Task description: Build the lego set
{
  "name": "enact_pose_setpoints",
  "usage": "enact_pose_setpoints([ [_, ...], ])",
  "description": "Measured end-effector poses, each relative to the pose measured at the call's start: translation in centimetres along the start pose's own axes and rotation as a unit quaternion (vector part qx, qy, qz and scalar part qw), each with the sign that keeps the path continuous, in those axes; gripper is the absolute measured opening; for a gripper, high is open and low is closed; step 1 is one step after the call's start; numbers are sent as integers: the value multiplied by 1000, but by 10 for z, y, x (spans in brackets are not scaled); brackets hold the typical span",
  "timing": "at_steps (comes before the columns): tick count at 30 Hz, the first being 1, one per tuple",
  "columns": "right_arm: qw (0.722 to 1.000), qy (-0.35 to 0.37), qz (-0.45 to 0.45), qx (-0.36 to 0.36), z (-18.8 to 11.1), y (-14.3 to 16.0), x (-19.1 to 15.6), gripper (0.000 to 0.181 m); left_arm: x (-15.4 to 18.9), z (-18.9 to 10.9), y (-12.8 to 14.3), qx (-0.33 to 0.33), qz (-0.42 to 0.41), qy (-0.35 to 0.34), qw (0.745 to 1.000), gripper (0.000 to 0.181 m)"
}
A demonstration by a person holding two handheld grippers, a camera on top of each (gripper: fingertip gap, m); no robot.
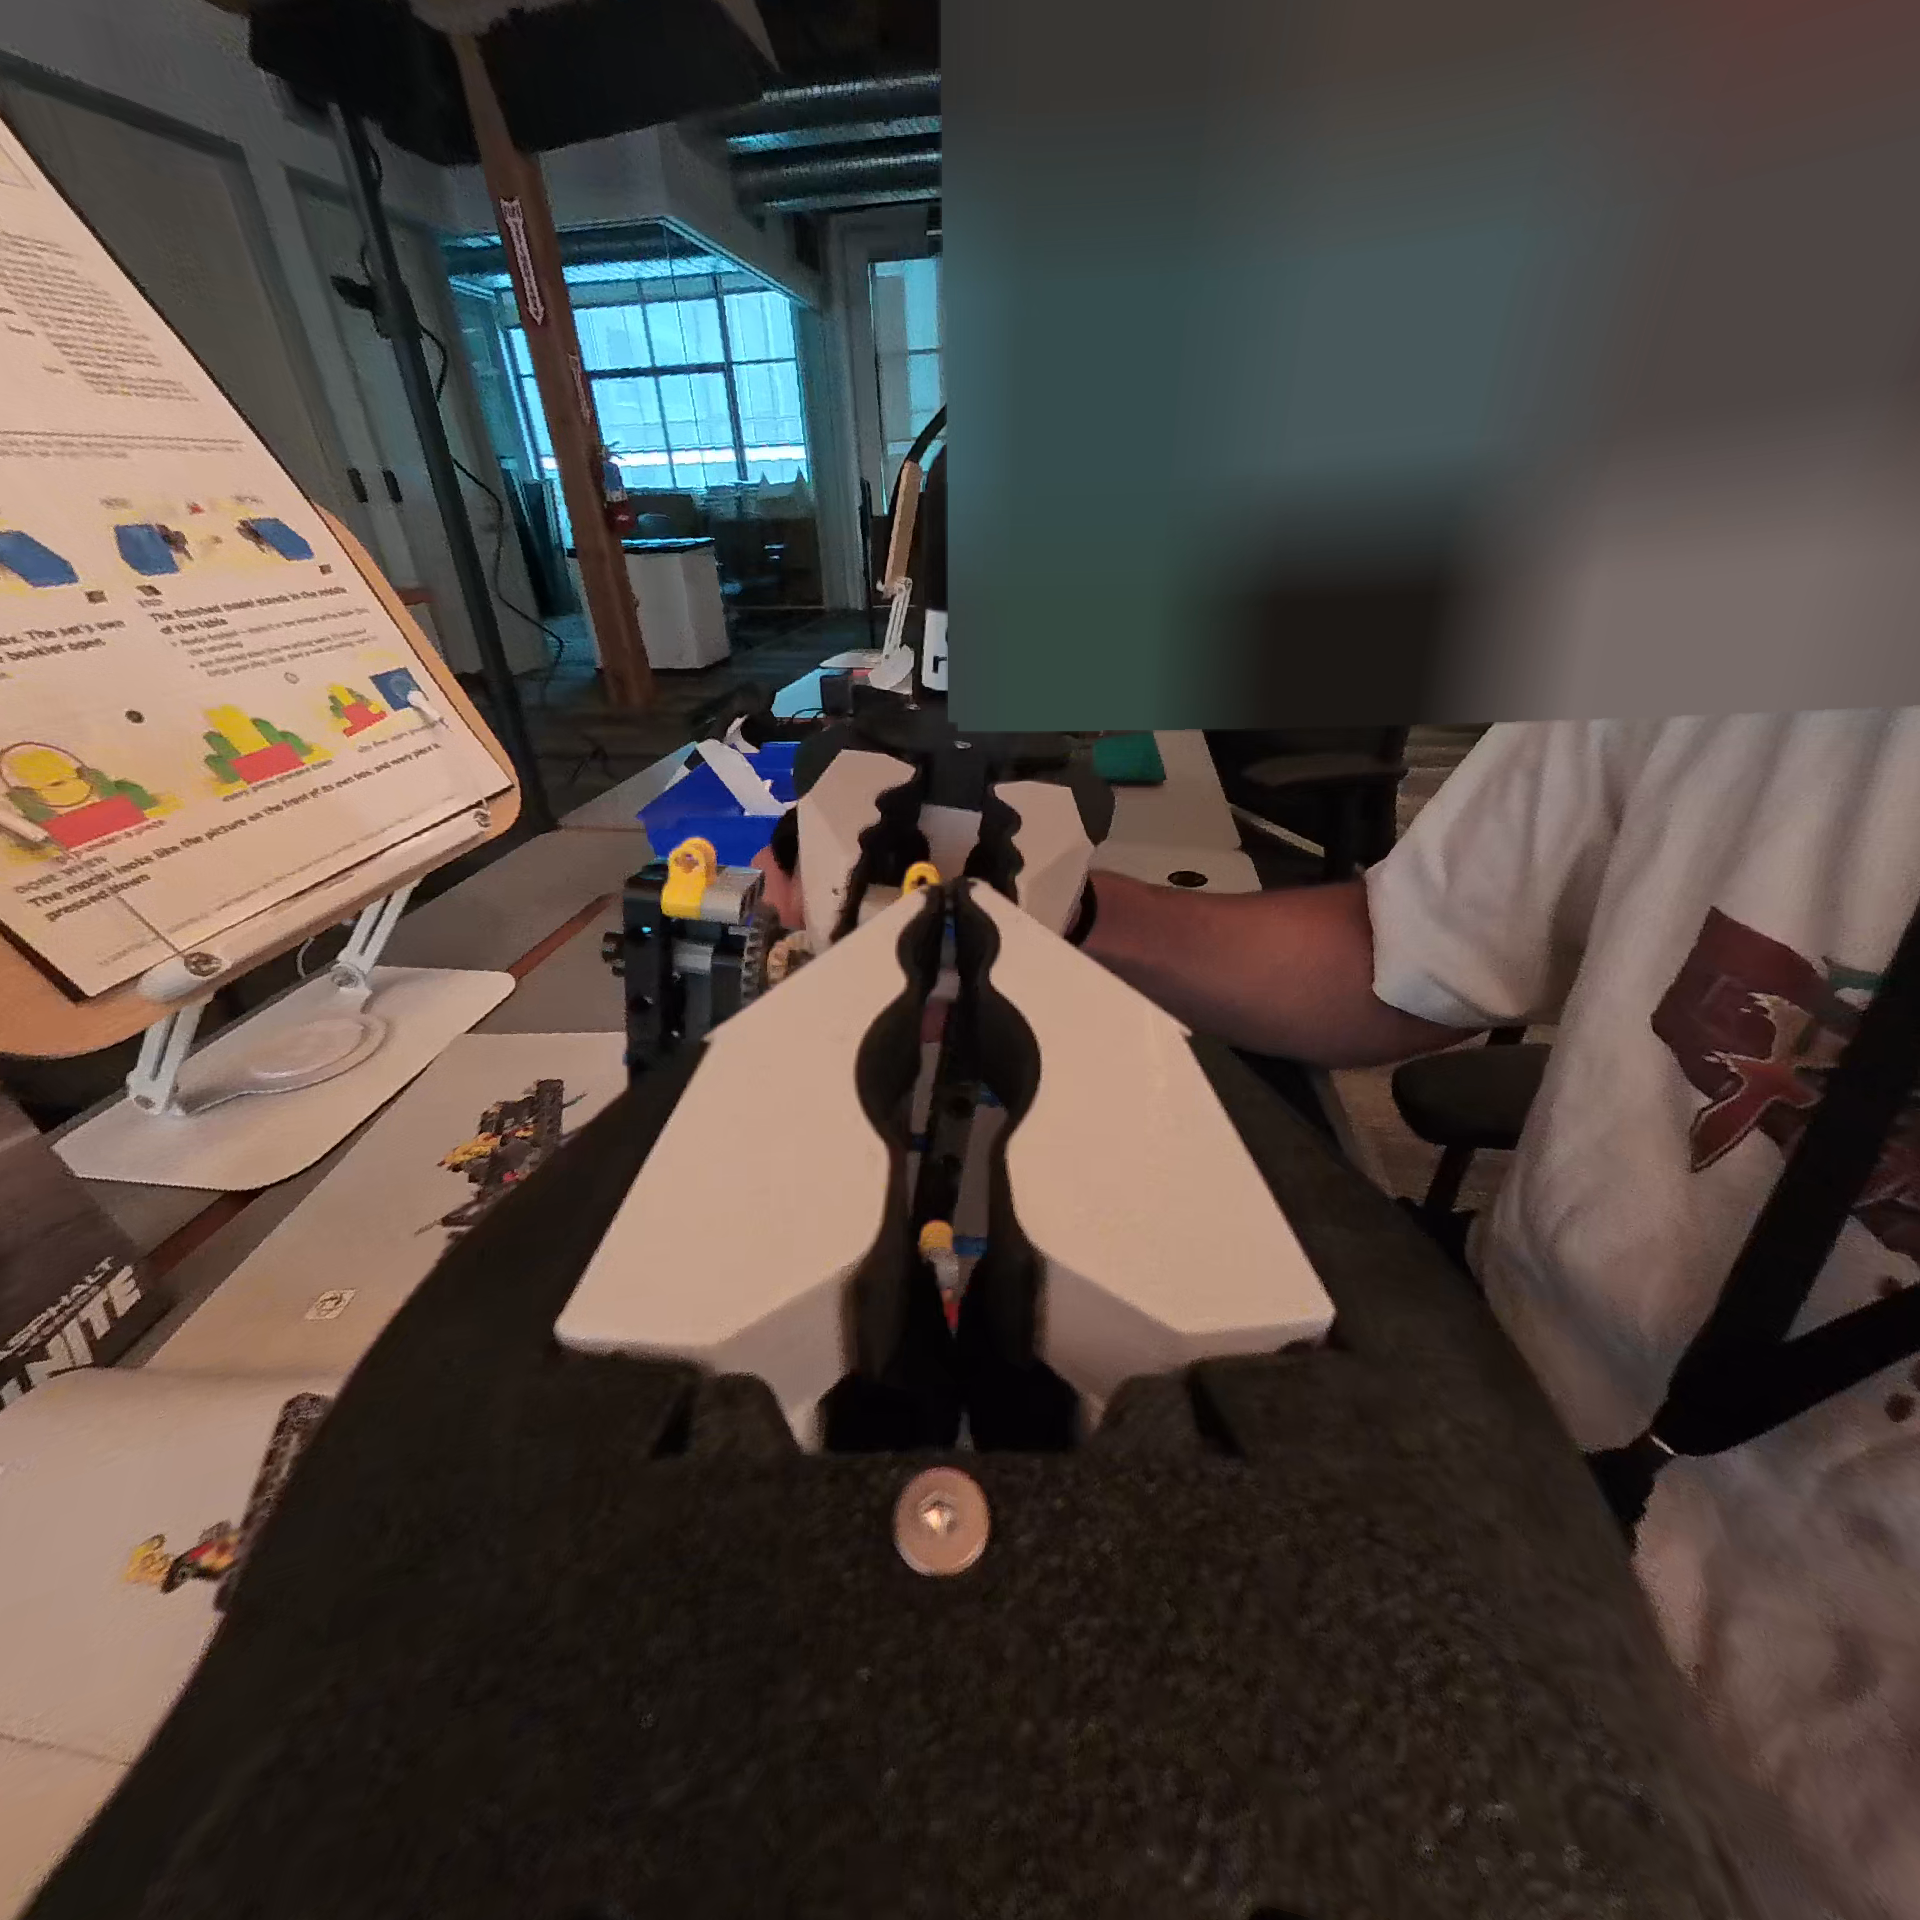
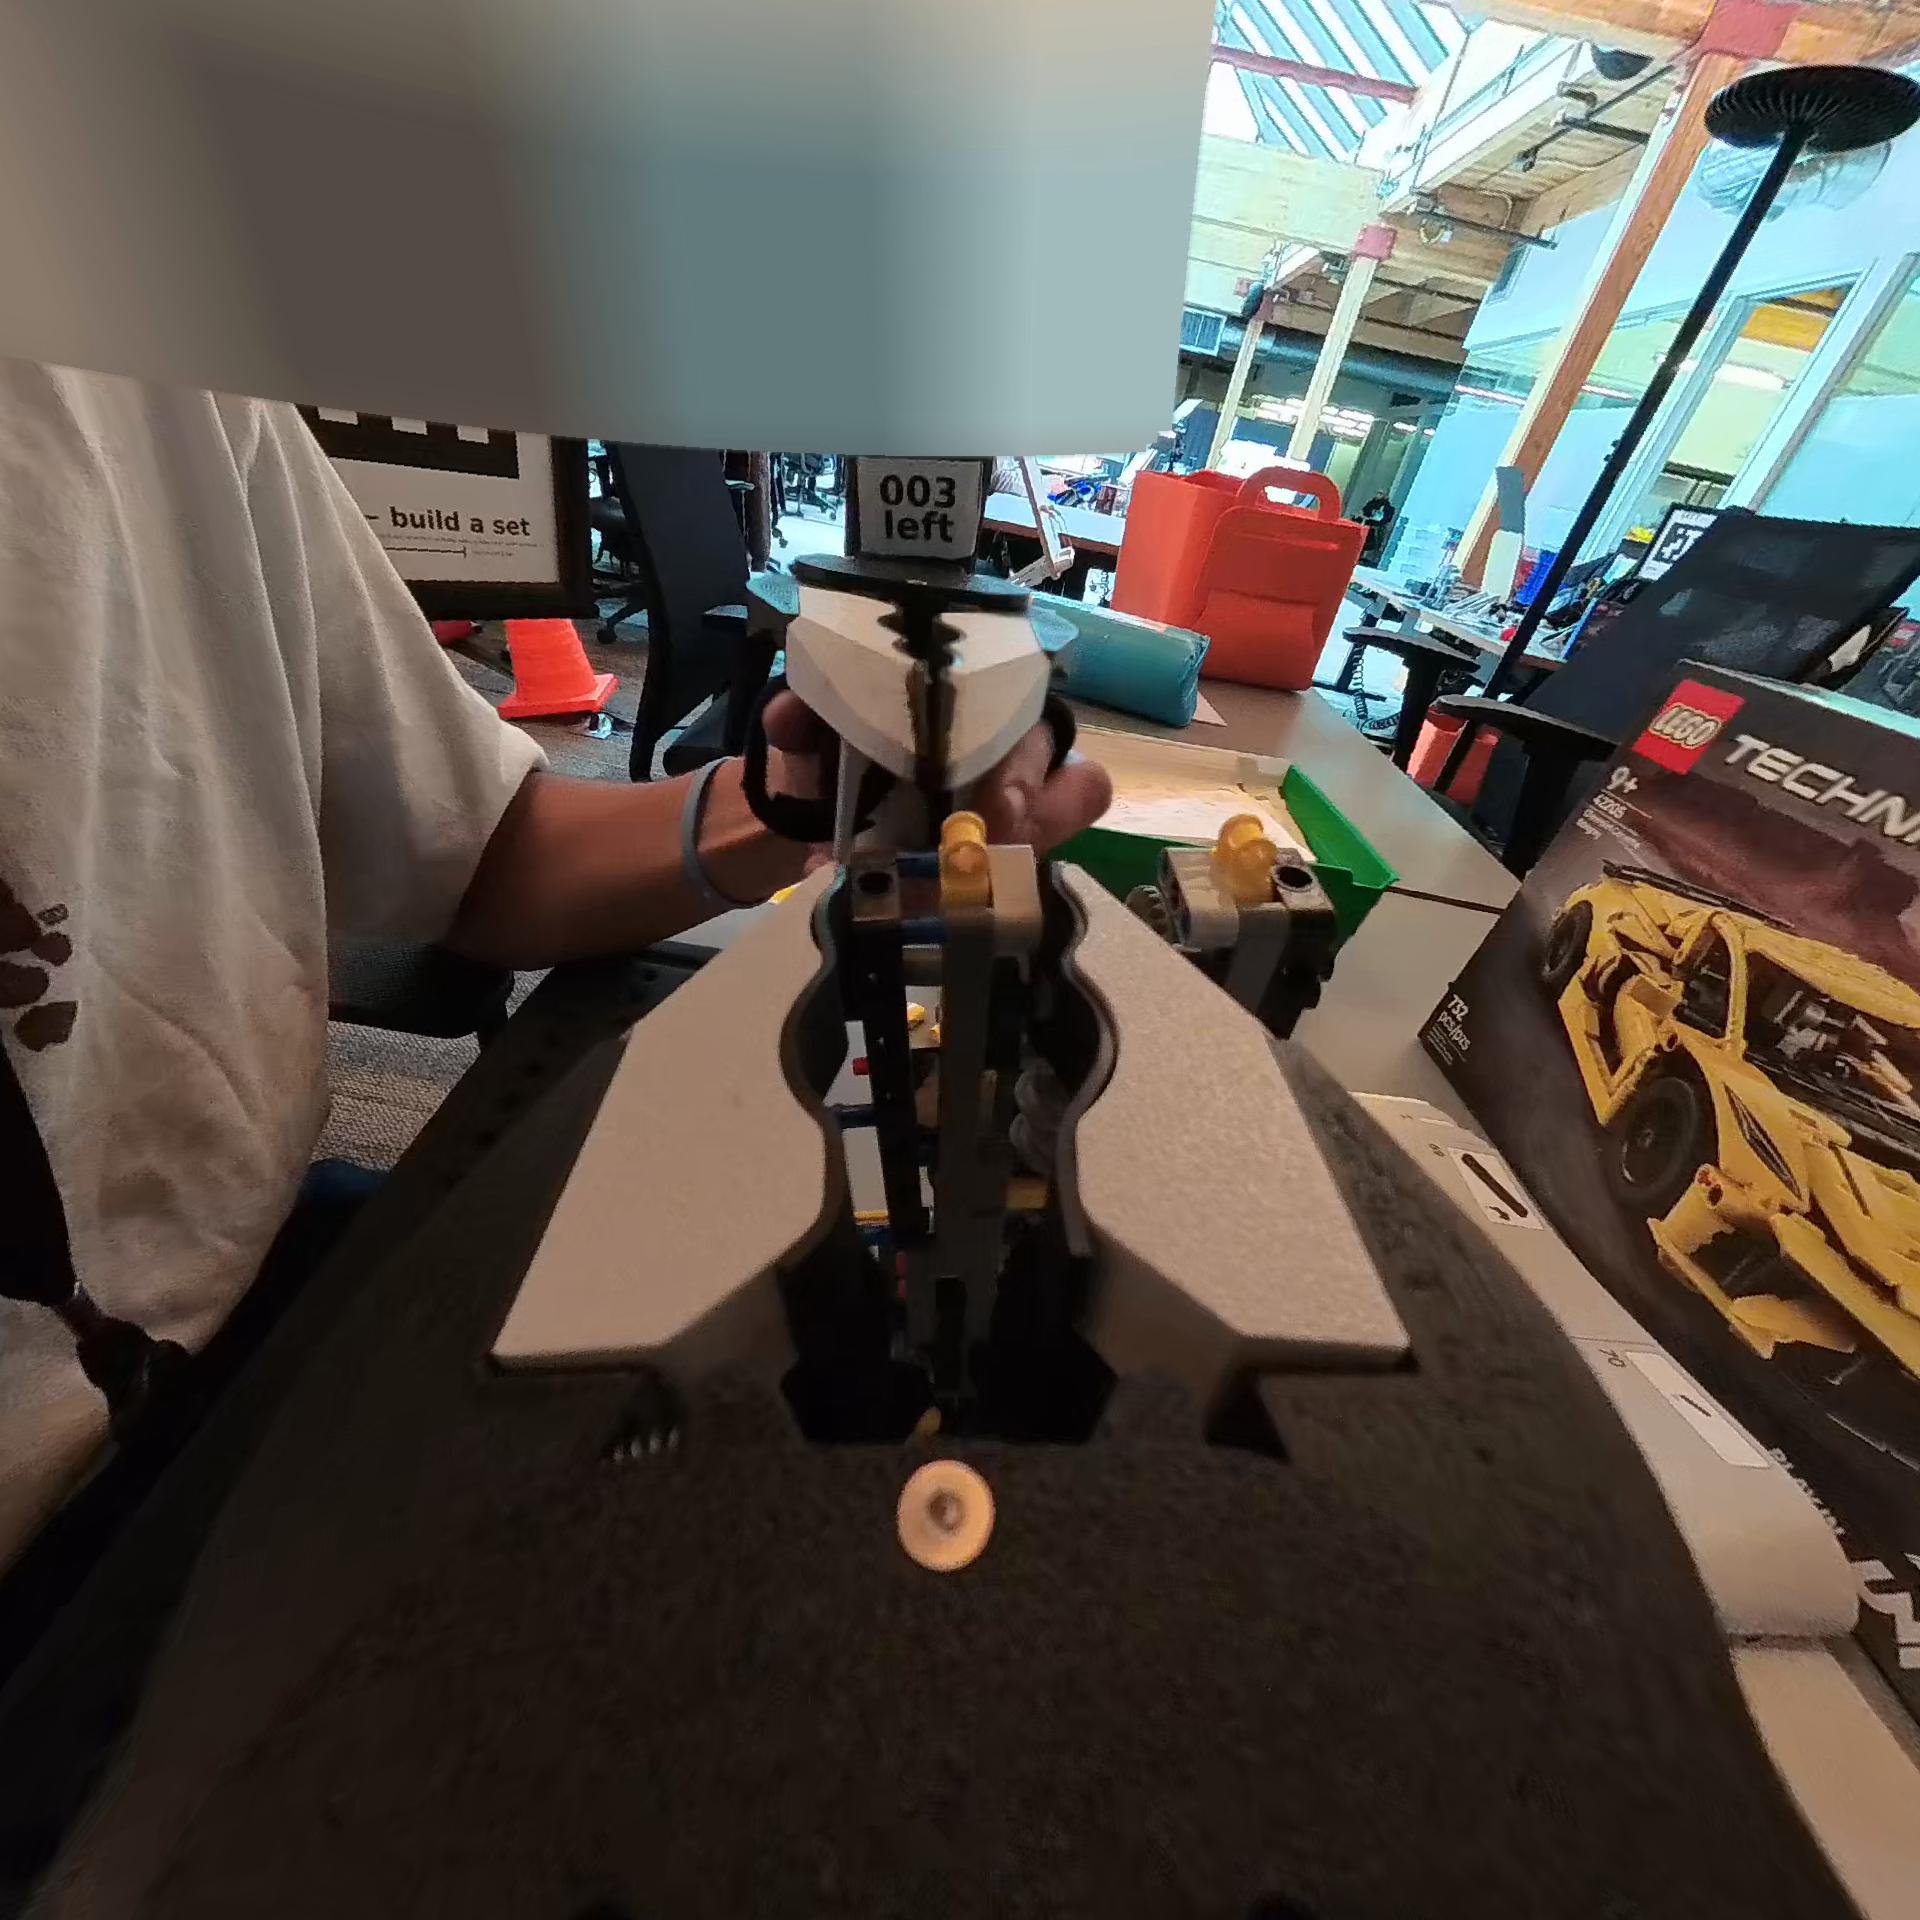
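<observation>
The left gripper (image 1: 948, 894) and right gripper (image 2: 940, 883) faced each other tip to tip, fingers (image 2: 717, 1122) of both nearly closed.

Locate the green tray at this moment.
In the right wrist view the green tray lies on the table right of centre, just behind a second grey lego assembly, left of the set's box.

White-fingered grippers on black bodies; person (image 1: 1662, 1039) wears white printed T-shirt.
</observation>
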State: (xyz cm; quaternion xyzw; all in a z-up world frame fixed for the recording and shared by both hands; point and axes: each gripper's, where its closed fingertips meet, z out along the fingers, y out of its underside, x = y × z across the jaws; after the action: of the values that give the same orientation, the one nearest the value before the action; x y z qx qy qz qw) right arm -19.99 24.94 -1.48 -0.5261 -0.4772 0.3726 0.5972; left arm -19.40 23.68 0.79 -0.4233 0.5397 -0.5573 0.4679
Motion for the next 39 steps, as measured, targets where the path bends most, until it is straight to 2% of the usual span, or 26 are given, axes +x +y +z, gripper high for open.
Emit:
enact_pose_setpoints([
  [6, 1000, -5, -2, -2, 4, 0, -3, 35, -6, 1, 8, -25, 27, -28, 999, 20],
  [13, 1000, -17, 5, 1, 5, -1, -6, 35, -5, 2, 10, -27, 33, -25, 999, 18],
  [20, 1000, -18, 12, 0, 7, -1, -7, 35, -5, 4, 11, -32, 75, -48, 996, 16],
  [23, 999, -21, 40, 3, 7, -2, -7, 35, -5, 5, 11, -31, 83, -56, 994, 16],
  [31, 1000, 8, 12, 2, 4, -2, -5, 35, -5, 7, 11, -12, 57, -49, 997, 16],
  [39, 1000, 8, 28, 10, 5, -2, -6, 34, -5, 4, 10, -1, 47, -35, 998, 16],
])
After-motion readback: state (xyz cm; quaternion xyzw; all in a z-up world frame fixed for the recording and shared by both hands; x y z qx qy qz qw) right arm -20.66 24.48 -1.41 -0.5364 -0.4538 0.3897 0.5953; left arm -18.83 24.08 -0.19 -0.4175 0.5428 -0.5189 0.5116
